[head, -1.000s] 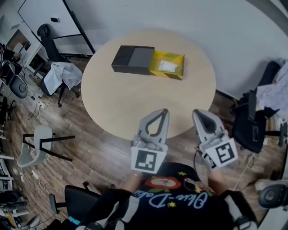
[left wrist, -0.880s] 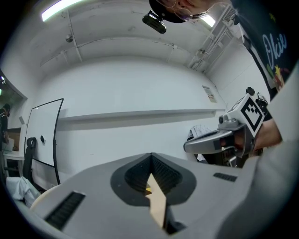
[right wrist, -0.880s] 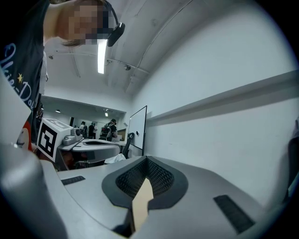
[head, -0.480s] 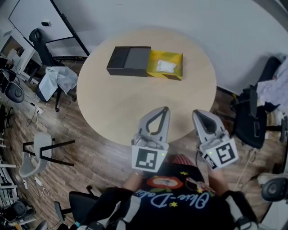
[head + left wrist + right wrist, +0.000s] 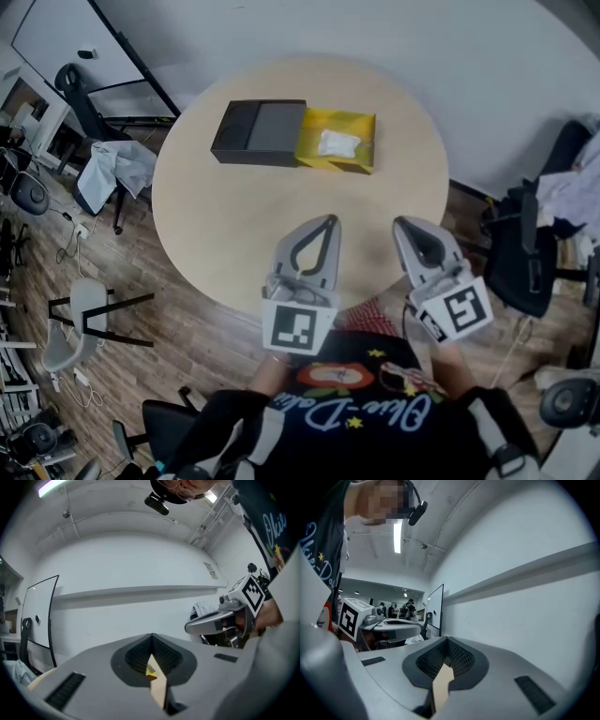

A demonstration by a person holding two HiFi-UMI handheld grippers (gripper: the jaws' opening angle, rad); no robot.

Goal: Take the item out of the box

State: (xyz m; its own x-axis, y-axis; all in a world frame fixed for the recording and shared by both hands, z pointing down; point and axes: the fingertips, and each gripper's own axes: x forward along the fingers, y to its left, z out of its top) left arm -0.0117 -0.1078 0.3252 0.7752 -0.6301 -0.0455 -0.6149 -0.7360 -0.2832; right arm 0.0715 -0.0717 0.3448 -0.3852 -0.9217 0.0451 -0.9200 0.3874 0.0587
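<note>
head view: on the round table (image 5: 281, 211) the box lay on the far side, its dark sleeve (image 5: 255, 131) to the left and its yellow tray (image 5: 358, 157) slid out to the right. the white item (image 5: 335, 142) sat in the open tray, uncovered. the left gripper (image 5: 327, 219) and the right gripper (image 5: 399, 223) hovered over the near edge, well apart from the box, each with its jaws brought together and nothing between them.

left gripper view: the jaws met along a thin slit, and only a sliver of tabletop and a speck of yellow showed through it. the other gripper hung off to the right.

right gripper view: the jaws were likewise closed tip to tip and empty, with bare tabletop showing through the gap.

the item looked like a small, soft, crumpled packet, probably light and yielding. a pinch from above across its raised middle would likely suit it, with the jaws clear of the tray walls. the box seemed light too and might slide, so steadying the sleeve could help.
</note>
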